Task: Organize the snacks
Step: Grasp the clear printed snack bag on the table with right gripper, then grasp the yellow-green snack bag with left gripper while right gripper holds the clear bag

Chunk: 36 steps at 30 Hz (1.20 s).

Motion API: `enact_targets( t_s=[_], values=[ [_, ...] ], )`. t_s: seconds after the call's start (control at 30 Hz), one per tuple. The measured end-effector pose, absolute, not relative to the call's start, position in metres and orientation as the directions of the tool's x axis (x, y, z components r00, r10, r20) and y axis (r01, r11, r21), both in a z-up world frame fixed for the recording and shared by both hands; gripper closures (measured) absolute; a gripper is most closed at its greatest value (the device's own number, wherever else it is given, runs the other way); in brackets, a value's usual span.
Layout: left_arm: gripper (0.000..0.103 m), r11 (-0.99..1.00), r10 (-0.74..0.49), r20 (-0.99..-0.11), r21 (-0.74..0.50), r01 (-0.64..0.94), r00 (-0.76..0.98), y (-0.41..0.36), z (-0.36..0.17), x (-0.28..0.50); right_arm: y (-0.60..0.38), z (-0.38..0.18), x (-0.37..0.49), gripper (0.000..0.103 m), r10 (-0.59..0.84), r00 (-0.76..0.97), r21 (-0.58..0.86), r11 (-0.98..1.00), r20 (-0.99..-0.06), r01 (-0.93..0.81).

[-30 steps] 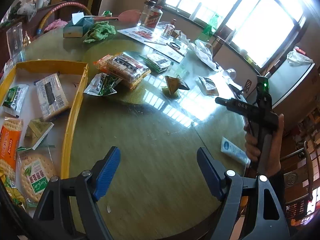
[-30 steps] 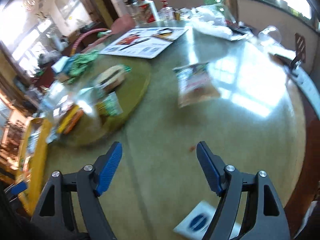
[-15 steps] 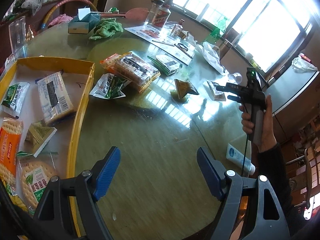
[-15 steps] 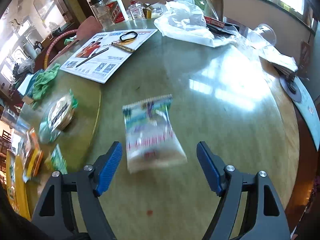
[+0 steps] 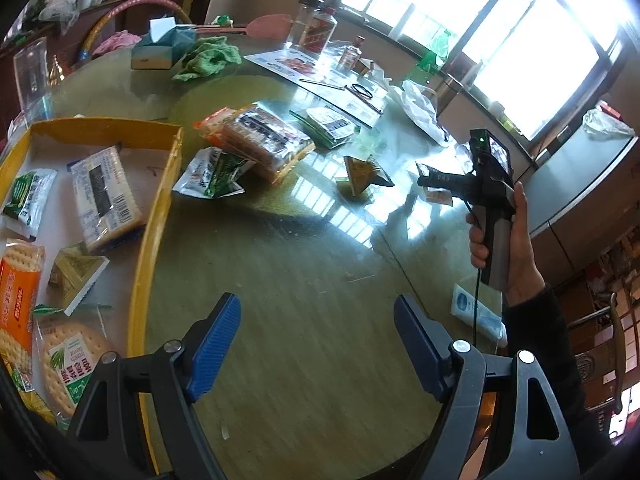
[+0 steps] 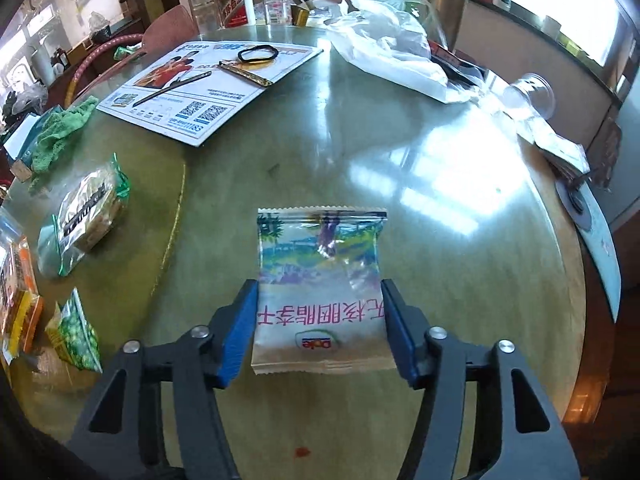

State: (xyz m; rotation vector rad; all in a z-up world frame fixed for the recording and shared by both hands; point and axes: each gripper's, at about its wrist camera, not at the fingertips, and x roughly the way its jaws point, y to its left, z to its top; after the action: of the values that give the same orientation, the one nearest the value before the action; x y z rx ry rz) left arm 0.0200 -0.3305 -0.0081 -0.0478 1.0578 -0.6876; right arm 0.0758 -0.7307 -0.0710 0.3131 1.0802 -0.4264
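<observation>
My right gripper (image 6: 318, 332) has the Dole snack packet (image 6: 320, 288) between its fingers, both blue pads (image 6: 238, 336) touching the packet's side edges; I'd call that closed on it. The packet lies flat on the round table (image 6: 360, 152), its far end sticking out beyond the fingertips. Left of those fingers sit a clear-wrapped biscuit pack (image 6: 86, 216) and a small green pea bag (image 6: 76, 334); ahead lie a printed leaflet (image 6: 200, 84) and, ahead and to the right, a white plastic bag (image 6: 396, 56). The table's edge curves close on the right.

My left gripper (image 5: 318, 346) hangs spread wide over bare tabletop, holding nothing. Left of its fingers is the yellow tray (image 5: 156, 208), holding a white cracker pack (image 5: 106, 198), a green-and-white sachet (image 5: 28, 200), an orange cracker sleeve (image 5: 18, 292), a triangular packet (image 5: 78, 276) and a round biscuit pack (image 5: 70, 360). Beyond the tray's right wall lie a green snack bag (image 5: 214, 174) and a stacked wafer pack (image 5: 264, 140). Open tabletop lies ahead of these fingers. My right hand (image 5: 512, 240) shows far right near the rim.
</observation>
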Motion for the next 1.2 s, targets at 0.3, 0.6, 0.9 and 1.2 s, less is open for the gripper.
enact_targets(
  t_s=[0.3, 0.6, 0.9, 1.2],
  values=[
    [0.024, 0.793, -0.481, -0.827, -0.268, 0.548, 0.292, -0.38, -0.024, 0.02, -0.679, -0.066, -0.015, 0.044, -0.179, 0.431, 0.067, 0.865, -0.884, 0.497],
    [0.024, 0.779, -0.451, -0.835, -0.197, 0.595, 0.314, -0.422, -0.034, 0.019, -0.652, -0.063, -0.071, 0.044, -0.233, 0.401, 0.034, 0.83, -0.886, 0.557],
    [0.024, 0.738, -0.392, -0.859, -0.081, 0.67, 0.328, -0.476, -0.045, 0.042, -0.667, -0.064, -0.086, 0.042, -0.249, 0.394, 0.032, 0.811, -0.885, 0.584],
    [0.024, 0.703, -0.453, -0.81, -0.066, 0.708, 0.373, -0.493, -0.046, 0.053, -0.681, -0.066, -0.087, 0.039, -0.259, 0.405, 0.033, 0.808, -0.877, 0.589]
  ],
)
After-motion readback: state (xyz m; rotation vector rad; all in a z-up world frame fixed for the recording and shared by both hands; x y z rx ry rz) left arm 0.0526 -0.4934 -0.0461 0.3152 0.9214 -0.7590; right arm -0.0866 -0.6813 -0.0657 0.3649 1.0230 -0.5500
